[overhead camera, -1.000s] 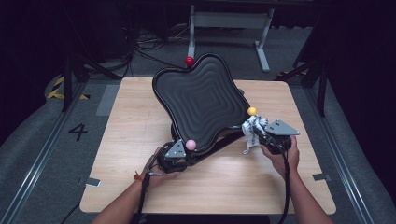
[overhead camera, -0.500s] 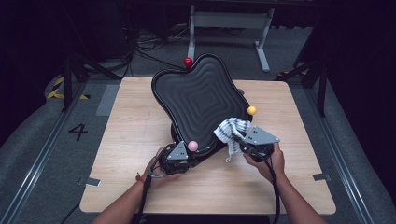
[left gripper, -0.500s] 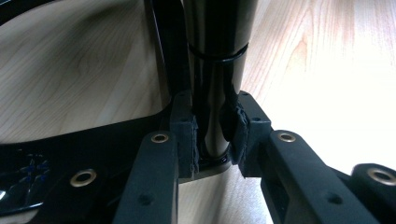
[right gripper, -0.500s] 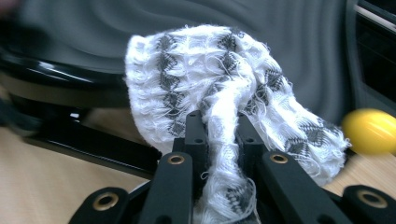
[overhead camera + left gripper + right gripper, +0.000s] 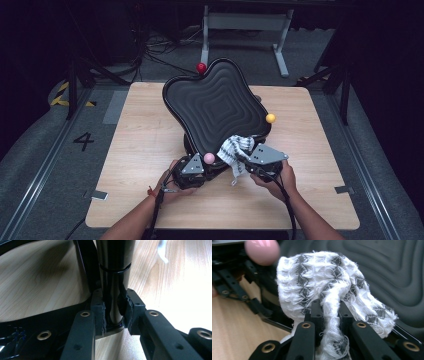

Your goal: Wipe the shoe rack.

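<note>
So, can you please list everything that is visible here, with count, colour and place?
ribbed tray: 1, black, tilted up at the table's middle
tray post: 1, black, under the tray, clamped by the left gripper
cloth: 1, white with grey pattern, at the tray's near edge
balls: 3, red far corner, yellow right, pink near
table: 1, light wood
left gripper: 1, black, shut on the post
right gripper: 1, black, shut on the cloth
hands: 2, left, right
</note>
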{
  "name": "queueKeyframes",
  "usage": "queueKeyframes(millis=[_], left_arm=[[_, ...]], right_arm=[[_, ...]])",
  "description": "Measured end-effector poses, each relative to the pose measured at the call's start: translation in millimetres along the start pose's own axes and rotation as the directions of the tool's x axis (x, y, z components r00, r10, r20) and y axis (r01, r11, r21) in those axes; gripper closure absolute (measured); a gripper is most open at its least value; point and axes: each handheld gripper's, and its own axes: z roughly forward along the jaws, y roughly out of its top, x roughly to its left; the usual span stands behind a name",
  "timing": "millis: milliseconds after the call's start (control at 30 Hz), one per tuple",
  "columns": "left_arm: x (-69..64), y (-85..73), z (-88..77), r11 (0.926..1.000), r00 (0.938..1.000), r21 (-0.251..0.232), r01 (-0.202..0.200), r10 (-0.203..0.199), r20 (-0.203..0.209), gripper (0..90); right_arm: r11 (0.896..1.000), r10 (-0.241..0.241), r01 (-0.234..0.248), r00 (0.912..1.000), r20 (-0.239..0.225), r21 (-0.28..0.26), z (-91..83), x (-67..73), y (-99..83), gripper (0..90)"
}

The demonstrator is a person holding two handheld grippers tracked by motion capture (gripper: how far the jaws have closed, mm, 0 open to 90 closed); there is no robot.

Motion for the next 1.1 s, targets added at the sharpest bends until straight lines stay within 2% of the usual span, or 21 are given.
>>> queueKeyframes(millis=[300,433,533,667,767,833,933,1000,1100], left_arm=[[0.1,-0.2,0.1,1.0000,1.0000,-0.004,0.004,-0.004,0.004,72.9],[0.1,-0.4,0.4,0.9999,1.0000,-0.010,0.006,-0.006,0.006,72.8],[0.1,-0.3,0.4,0.9999,1.0000,-0.009,0.007,-0.007,0.006,72.8],[0.2,-0.3,0.4,0.9999,1.0000,-0.009,0.007,-0.007,0.006,72.8],[0.6,-0.3,0.2,1.0000,1.0000,-0.007,0.005,-0.005,0.008,72.8],[1.4,-0.1,-0.2,1.0000,1.0000,-0.001,0.002,-0.002,0.007,73.0],[1.3,-0.1,-0.1,1.0000,1.0000,-0.003,0.002,-0.002,0.007,73.1],[1.2,-0.2,0.1,1.0000,1.0000,-0.005,-0.002,0.002,0.007,73.1],[1.0,-0.2,0.1,1.0000,1.0000,-0.005,-0.002,0.002,0.008,73.1]], right_arm=[[1.000,-0.023,0.023,0.9973,-0.070,0.004,-2.0,14.6,7.8,78.6],[0.998,-0.063,0.065,0.9911,-0.117,0.014,-0.9,25.9,12.0,77.9],[0.997,-0.072,0.075,0.9873,-0.142,0.018,1.6,30.5,12.8,78.0],[0.995,-0.090,0.095,0.9850,-0.147,0.025,4.0,34.4,12.7,78.7],[0.996,-0.084,0.088,0.9845,-0.154,0.023,4.0,31.2,11.7,79.5],[0.996,-0.079,0.083,0.9860,-0.147,0.020,3.0,27.9,10.5,79.6],[0.997,-0.070,0.072,0.9937,-0.087,0.023,-0.1,19.1,7.9,79.0],[0.998,-0.051,0.052,0.9984,-0.024,0.037,0.0,7.2,2.8,78.8],[0.997,-0.026,0.023,0.9986,0.047,0.073,6.5,-15.9,-13.0,78.7]])
